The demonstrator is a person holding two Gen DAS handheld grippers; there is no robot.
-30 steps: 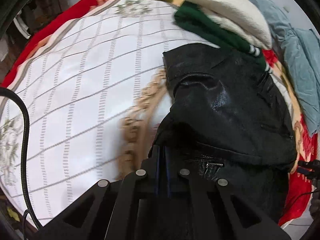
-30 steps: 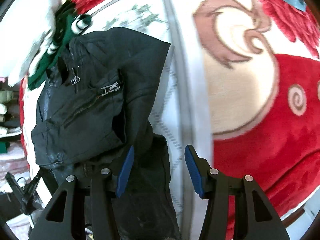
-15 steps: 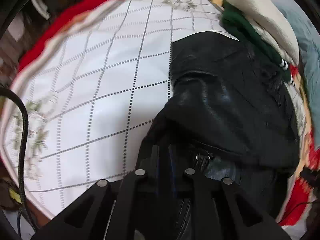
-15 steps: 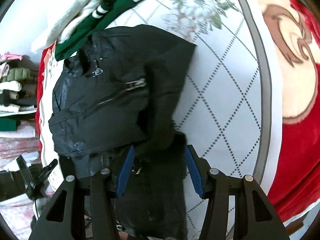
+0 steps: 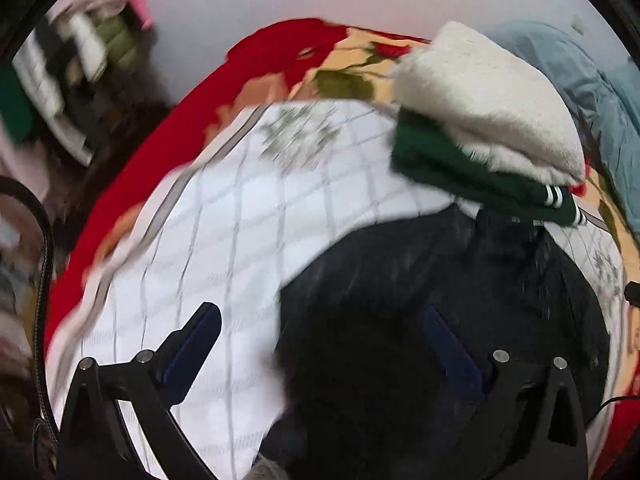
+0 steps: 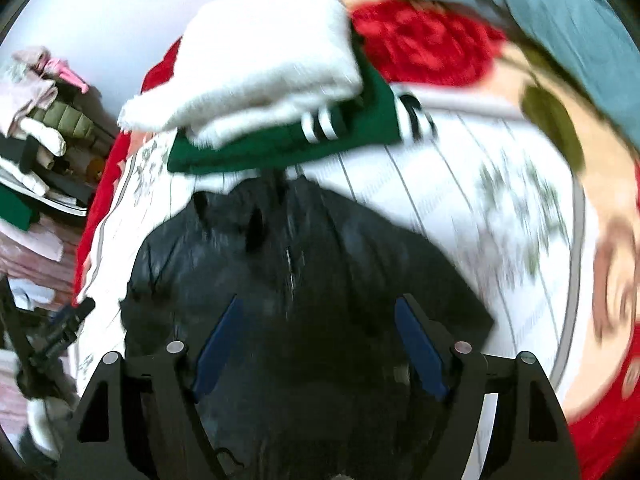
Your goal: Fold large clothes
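Black jacket [image 5: 440,300]; white quilt [image 5: 224,240] w/ grey grid; green garment [image 6: 280,148], white stripes.

Both wrist views close above bed, angled down, blurred, apparently sharing black jacket [image 5: 440,300] [image 6: 300,280]

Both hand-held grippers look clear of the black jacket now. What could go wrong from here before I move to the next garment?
1. The black jacket lies bunched, not flat, so the fold may slump open.
2. Its collar end sits right against the green garment under the white fleece; a nudge could topple that stack.
3. The left hand-held gripper and the right hand-held gripper have just been opening, nothing pinched, but hang close above the jacket and might snag it.
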